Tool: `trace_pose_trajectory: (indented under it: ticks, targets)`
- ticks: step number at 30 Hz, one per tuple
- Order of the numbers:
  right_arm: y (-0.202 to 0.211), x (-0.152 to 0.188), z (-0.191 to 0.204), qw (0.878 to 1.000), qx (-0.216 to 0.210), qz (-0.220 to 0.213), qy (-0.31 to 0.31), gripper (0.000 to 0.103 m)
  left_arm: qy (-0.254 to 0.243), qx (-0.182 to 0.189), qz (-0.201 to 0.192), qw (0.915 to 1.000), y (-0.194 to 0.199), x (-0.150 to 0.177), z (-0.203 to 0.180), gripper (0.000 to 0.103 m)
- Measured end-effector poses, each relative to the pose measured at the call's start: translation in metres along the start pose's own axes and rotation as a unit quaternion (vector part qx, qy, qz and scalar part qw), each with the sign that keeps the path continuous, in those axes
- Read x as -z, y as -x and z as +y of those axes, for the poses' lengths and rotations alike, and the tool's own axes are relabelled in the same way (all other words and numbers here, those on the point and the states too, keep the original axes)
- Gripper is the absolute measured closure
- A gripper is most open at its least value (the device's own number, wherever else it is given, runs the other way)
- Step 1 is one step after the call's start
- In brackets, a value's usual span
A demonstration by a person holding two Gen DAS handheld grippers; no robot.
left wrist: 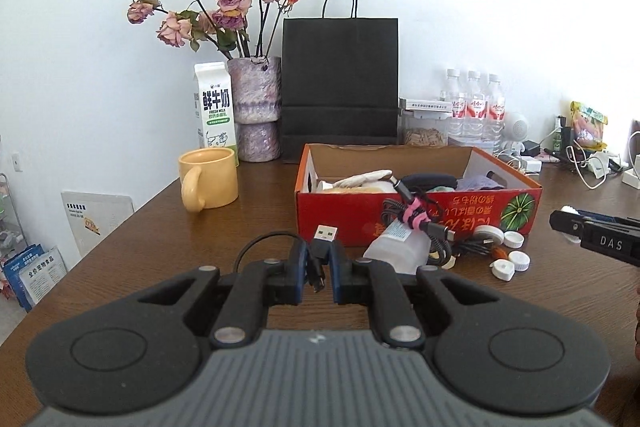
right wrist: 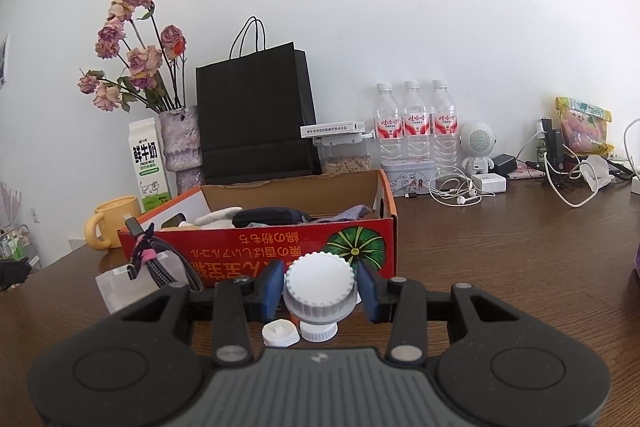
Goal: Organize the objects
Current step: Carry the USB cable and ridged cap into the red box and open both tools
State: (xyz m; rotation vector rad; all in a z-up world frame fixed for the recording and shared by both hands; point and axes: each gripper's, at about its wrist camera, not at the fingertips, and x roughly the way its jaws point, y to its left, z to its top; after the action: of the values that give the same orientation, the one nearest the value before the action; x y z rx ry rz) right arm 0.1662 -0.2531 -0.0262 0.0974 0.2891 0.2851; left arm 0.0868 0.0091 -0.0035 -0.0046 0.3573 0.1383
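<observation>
Left wrist view
- The left gripper is seen clenched on a black USB cable; the plug's long axis runs upward and away from the camera, its metal end toward the red cardboard box, and the cord loops off to the left of the fingers.
- A second, braided cable bundle, tied with a pink strap, is draped over a translucent plastic container against the box front.
- At least four loose white caps are counted on the wooden table, right of the bundle.
- One yellow mug, one milk carton, one vase of dried roses, one black paper bag and three water bottles are shown behind.
- The tip of the right gripper enters at the right edge.

Right wrist view
- The right gripper is shown grasping a white ribbed cap, held just before the box front, its flat top tilted toward the camera.
- Two smaller white caps lie on the table beneath it.
</observation>
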Motion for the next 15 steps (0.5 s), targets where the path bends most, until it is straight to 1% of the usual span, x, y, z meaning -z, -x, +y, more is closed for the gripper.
trace_pose_trajectory:
  ticks: [3, 7, 11, 15]
  targets:
    - [0.005, -0.007, 0.007, 1.000, -0.012, -0.020, 0.005, 0.064, 0.001, 0.011, -0.013, 0.9999, -0.001, -0.009, -0.007, 0.090]
    - [0.003, -0.030, 0.022, 0.998, -0.029, -0.048, 0.017, 0.064, -0.005, 0.028, -0.036, 0.9989, -0.007, -0.028, -0.020, 0.090]
    - [-0.011, -0.057, 0.038, 0.996, -0.036, -0.070, 0.033, 0.064, -0.009, 0.044, -0.059, 0.9973, -0.019, -0.049, -0.035, 0.090]
    - [-0.034, -0.077, 0.046, 0.996, -0.034, -0.075, 0.040, 0.064, 0.004, 0.052, -0.072, 0.9960, -0.038, -0.068, -0.045, 0.090]
